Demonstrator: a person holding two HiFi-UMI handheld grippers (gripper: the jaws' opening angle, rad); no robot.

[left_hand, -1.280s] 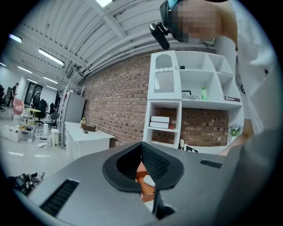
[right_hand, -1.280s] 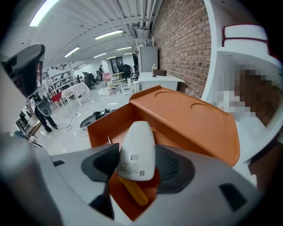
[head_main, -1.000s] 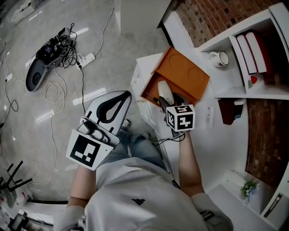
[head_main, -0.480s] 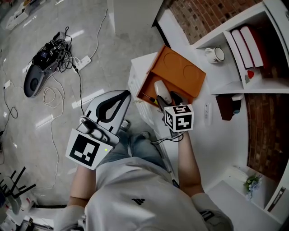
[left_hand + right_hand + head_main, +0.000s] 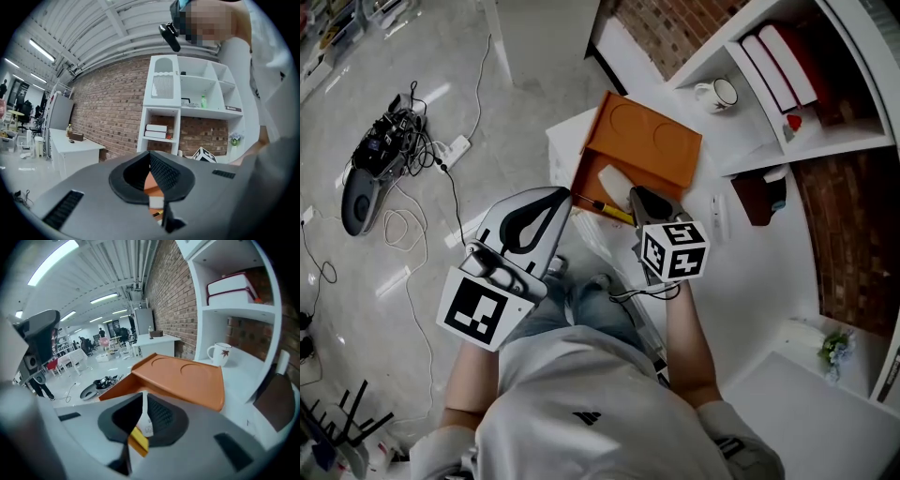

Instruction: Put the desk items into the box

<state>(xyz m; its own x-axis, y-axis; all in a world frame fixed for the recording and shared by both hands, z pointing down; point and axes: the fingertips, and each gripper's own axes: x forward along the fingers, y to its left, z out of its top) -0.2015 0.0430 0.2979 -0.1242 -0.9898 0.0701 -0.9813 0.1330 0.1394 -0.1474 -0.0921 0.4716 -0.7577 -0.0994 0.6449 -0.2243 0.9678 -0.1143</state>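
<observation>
Right gripper [image 5: 140, 425] has just been closing and is now clamped on a yellow pen-looking thing [image 5: 606, 207], held over the near rim of the orange box [image 5: 649, 141] at the desk's [image 5: 750, 272] outer edge. White item [image 5: 614, 178] is already inside, so I'd say partway. The lid's open and there's free room above. Left gripper [image 5: 555, 202] is closed and empty, out past the desk edge.

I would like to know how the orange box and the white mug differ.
The orange rectangular box is large and flat-sided, the white ceramic mug small and round. The box stands with its lid tilted open; the mug sits upright in a shelf compartment. Both rest on white furniture.
</observation>
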